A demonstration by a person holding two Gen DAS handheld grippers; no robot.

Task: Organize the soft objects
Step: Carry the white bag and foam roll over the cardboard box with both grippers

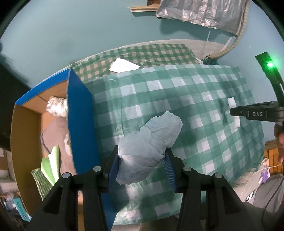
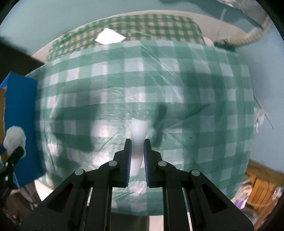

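My left gripper [image 1: 142,152] is shut on a crumpled pale blue soft bundle [image 1: 150,138], held above the green checked tablecloth [image 1: 177,92] beside the blue cardboard box [image 1: 79,124]. In the right wrist view the same bundle [image 2: 15,136] shows at the far left edge. My right gripper [image 2: 137,141] points down over the cloth, shut on a small white foam-like piece [image 2: 138,131]. From the left wrist camera, the right gripper [image 1: 236,112] appears at the right with the white piece [image 1: 232,104] in it.
The open box holds a white fluffy item [image 1: 56,106], a brownish cloth [image 1: 56,131] and light green sheets [image 1: 51,163]. A white paper [image 1: 124,65] lies on the far checked cloth. A silver bag [image 1: 204,12] lies on the teal floor. A hand [image 1: 279,138] grips the right tool.
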